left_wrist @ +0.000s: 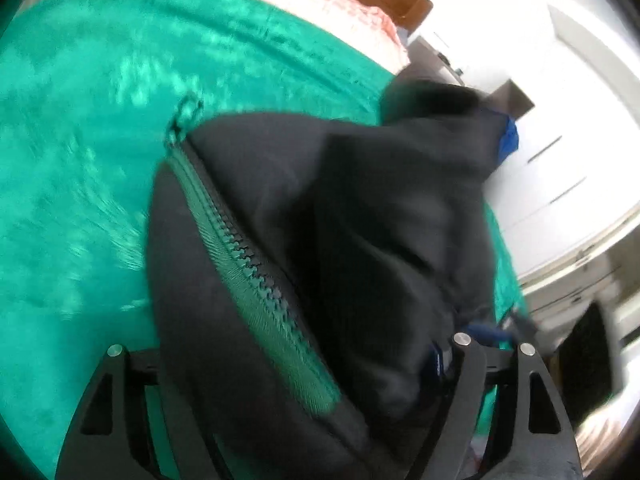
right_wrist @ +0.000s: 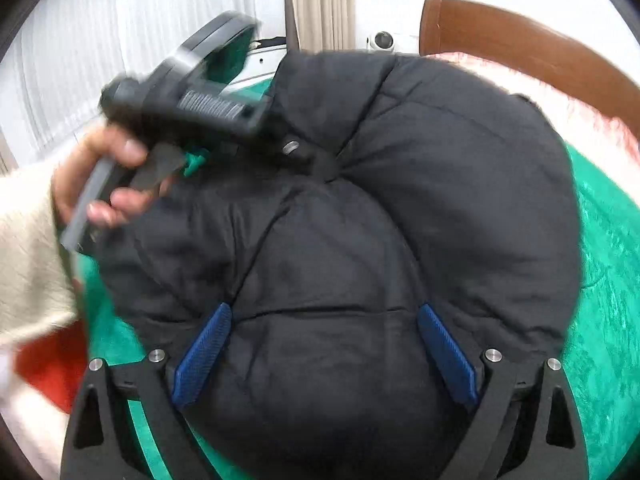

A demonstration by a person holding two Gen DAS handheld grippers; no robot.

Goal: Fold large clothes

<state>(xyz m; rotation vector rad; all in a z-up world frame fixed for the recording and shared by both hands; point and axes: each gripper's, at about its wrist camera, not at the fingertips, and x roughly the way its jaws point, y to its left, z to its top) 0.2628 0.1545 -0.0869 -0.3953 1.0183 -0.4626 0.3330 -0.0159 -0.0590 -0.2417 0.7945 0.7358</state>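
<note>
A black padded jacket (right_wrist: 360, 216) with a green zipper (left_wrist: 248, 264) lies bunched on a green blanket (left_wrist: 80, 160). In the left wrist view the jacket (left_wrist: 340, 220) fills the space between my left gripper's fingers, which stand wide apart; the pads are mostly hidden by fabric, and I cannot tell whether they clamp it. My right gripper (right_wrist: 326, 354) is open, its blue pads (right_wrist: 202, 354) on either side of a puffy part of the jacket. In the right wrist view the left gripper (right_wrist: 192, 96) is held by a hand at the jacket's far left edge, blurred.
The blanket covers a bed with a pink sheet (left_wrist: 352, 4) and a wooden headboard (right_wrist: 520, 44). White cabinets (left_wrist: 560, 168) stand beyond the bed's edge. White curtains (right_wrist: 120, 40) hang behind. A red item (right_wrist: 52, 364) lies at the lower left.
</note>
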